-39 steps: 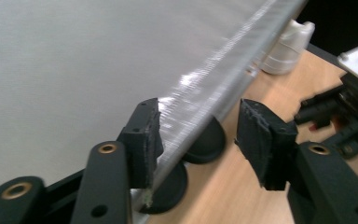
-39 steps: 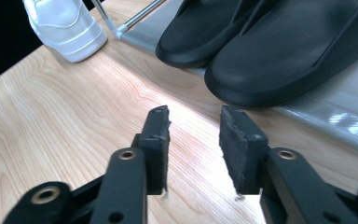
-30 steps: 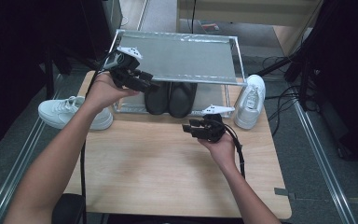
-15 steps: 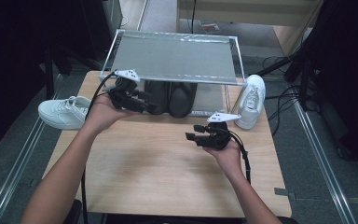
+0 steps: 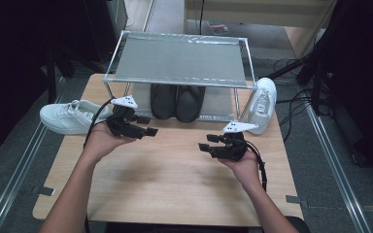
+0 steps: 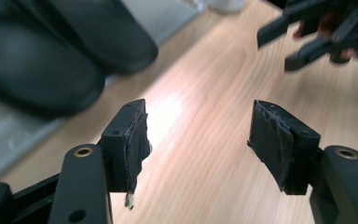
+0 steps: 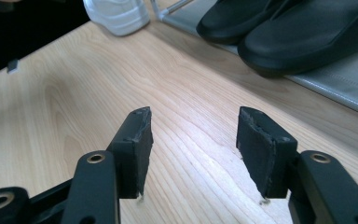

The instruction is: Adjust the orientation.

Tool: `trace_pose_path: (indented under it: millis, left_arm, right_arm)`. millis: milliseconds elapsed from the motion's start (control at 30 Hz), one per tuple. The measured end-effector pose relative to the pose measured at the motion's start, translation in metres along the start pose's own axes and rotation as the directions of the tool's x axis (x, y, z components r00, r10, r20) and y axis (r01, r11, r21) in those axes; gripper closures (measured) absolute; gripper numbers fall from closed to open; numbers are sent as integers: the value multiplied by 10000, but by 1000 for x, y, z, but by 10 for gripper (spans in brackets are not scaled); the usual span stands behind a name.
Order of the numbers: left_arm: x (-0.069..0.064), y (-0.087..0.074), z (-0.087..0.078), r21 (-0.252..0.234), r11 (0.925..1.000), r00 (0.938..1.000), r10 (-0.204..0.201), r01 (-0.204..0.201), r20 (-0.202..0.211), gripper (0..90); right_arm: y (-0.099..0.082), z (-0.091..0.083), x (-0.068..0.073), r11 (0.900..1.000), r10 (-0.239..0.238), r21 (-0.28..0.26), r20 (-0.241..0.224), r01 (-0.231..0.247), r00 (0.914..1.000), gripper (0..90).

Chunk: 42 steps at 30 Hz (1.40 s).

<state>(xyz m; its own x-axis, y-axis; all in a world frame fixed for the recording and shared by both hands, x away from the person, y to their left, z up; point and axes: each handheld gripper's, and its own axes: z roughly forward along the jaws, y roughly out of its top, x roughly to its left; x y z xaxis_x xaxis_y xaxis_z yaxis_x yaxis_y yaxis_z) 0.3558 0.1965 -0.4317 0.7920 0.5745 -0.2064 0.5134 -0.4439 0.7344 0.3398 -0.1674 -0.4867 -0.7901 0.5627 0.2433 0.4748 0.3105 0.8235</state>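
High view: left gripper [image 5: 148, 125] has dropped from the rack [image 5: 179, 63] to the table [image 5: 175, 184], jaws apart, empty. Right gripper [image 5: 205, 143] has just been opening, nothing between. Its own view shows the black shoes [image 7: 279, 25] beyond, seemingly on the lower shelf.

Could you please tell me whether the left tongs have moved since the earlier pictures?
Yes. In the high view the left tongs have come away from the silver metal shoe rack, down toward the person's side, over the bare wooden table.
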Motion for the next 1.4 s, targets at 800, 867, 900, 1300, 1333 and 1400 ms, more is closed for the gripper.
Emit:
trace_pose_path:
  millis: [800, 867, 900, 1300, 1333, 1400]
  left_arm:
    - [23, -37, -30, -422, 9932, 9891, -1117, 1081, -961, 380]
    - [27, -41, -34, -457, 9915, 9859, -1259, 1215, -1099, 382]
    - [29, -42, -36, -466, 9906, 9844, -1332, 1286, -1153, 383]
    - [57, -55, -64, -670, 9803, 9584, -1961, 1860, -2075, 409]
    - [61, -56, -67, -654, 9800, 9565, -1977, 1879, -2144, 410]
    - [66, -57, -71, -705, 9771, 9495, -2116, 2006, -2315, 412]
  right_arm:
    - [3, 7, -10, 9998, 200, -24, -139, -201, 9997, 472]
    - [3, 8, -10, 9999, 162, 50, -132, -161, 9998, 472]
    - [3, 8, -10, 9999, 161, 63, -130, -161, 9998, 472]
    - [-2, 5, -9, 9997, 193, 152, 11, -193, 9998, 471]
    - [-3, 4, -9, 9997, 200, 129, 46, -201, 9998, 471]
    - [-4, 2, -9, 9995, 255, 172, 84, -257, 9996, 471]
